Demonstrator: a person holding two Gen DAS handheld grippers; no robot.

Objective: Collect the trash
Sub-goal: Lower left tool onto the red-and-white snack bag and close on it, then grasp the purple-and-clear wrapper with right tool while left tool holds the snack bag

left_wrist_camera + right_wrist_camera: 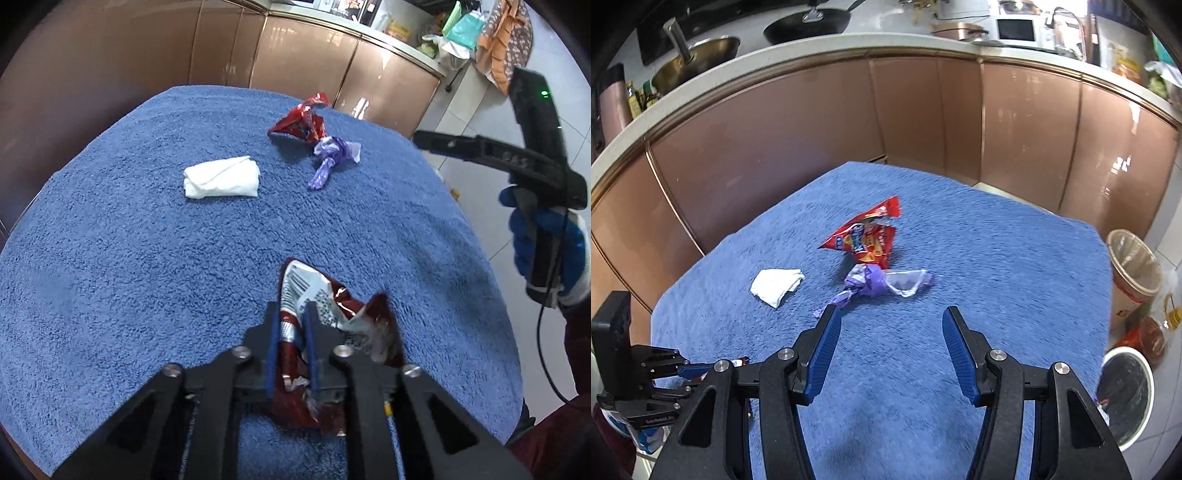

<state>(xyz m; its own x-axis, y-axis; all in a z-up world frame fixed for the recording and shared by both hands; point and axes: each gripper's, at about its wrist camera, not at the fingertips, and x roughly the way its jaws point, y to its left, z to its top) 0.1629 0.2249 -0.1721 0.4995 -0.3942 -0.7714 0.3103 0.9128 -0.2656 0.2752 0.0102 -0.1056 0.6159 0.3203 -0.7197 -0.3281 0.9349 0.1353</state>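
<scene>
My left gripper is shut on a crumpled dark red and white wrapper at the near edge of the blue towel. Farther back lie a folded white tissue, a purple wrapper and a red snack bag. My right gripper is open and empty above the towel. The purple wrapper lies just ahead of its left finger, with the red snack bag behind and the white tissue to the left. A blue-gloved hand holds the right gripper.
The towel covers a small table in front of brown kitchen cabinets. On the floor to the right stand a paper-lined bin and a white-rimmed bin with a dark liner. Bottles and bags sit beside them.
</scene>
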